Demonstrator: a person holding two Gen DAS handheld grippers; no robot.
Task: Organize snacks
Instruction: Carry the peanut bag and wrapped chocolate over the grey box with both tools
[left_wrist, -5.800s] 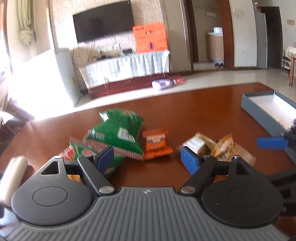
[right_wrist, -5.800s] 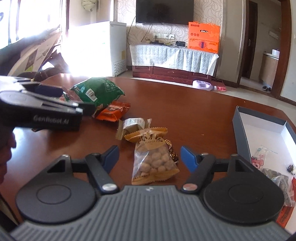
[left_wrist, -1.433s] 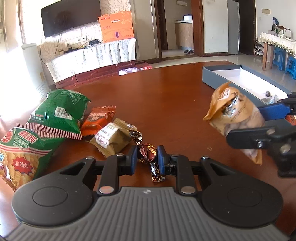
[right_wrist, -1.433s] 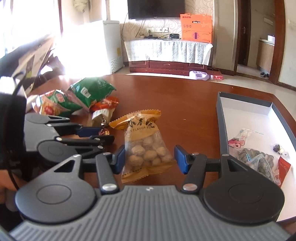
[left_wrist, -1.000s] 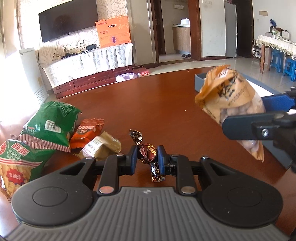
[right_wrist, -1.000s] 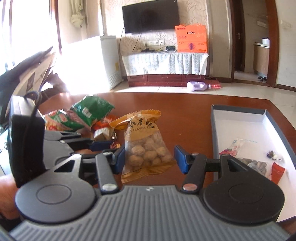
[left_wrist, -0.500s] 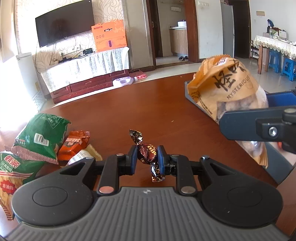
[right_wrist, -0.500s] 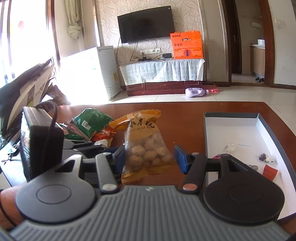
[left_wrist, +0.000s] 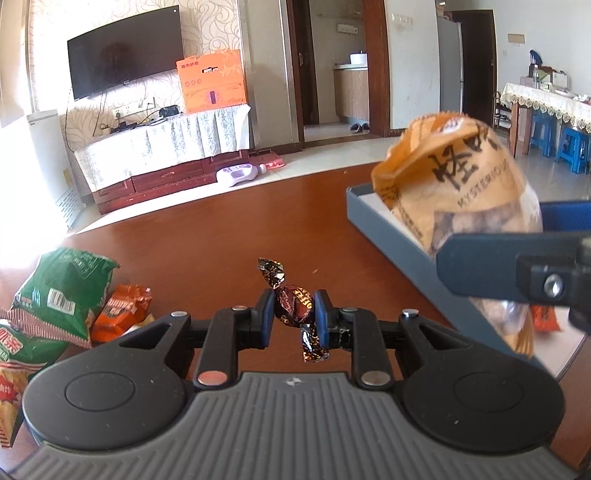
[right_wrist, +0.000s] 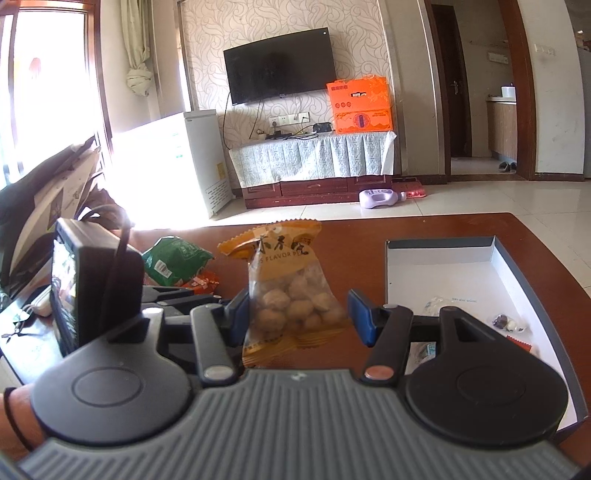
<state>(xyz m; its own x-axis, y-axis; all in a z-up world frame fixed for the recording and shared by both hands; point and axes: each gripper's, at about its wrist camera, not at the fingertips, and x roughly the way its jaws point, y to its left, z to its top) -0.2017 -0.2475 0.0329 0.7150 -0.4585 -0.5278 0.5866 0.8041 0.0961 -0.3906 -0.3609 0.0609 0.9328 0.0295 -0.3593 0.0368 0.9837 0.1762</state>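
Observation:
My left gripper (left_wrist: 293, 320) is shut on a dark brown wrapped candy (left_wrist: 293, 308) and holds it above the brown table (left_wrist: 221, 243). My right gripper (right_wrist: 297, 317) is shut on an orange bag of peanuts (right_wrist: 291, 295), held in the air to the left of the grey box (right_wrist: 439, 244). In the left wrist view the peanut bag (left_wrist: 458, 192) hangs over the near wall of the grey box (left_wrist: 388, 229). The box holds several small snacks (right_wrist: 504, 321).
A green bag (left_wrist: 61, 288), an orange packet (left_wrist: 122, 310) and a red-and-yellow bag (left_wrist: 11, 354) lie at the table's left. The green bag (right_wrist: 173, 260) also shows in the right wrist view. The left gripper's camera body (right_wrist: 92, 291) is close on the right gripper's left.
Both grippers have moved right toward the grey box, each still holding its snack. The peanut bag now hangs over the box's near wall.

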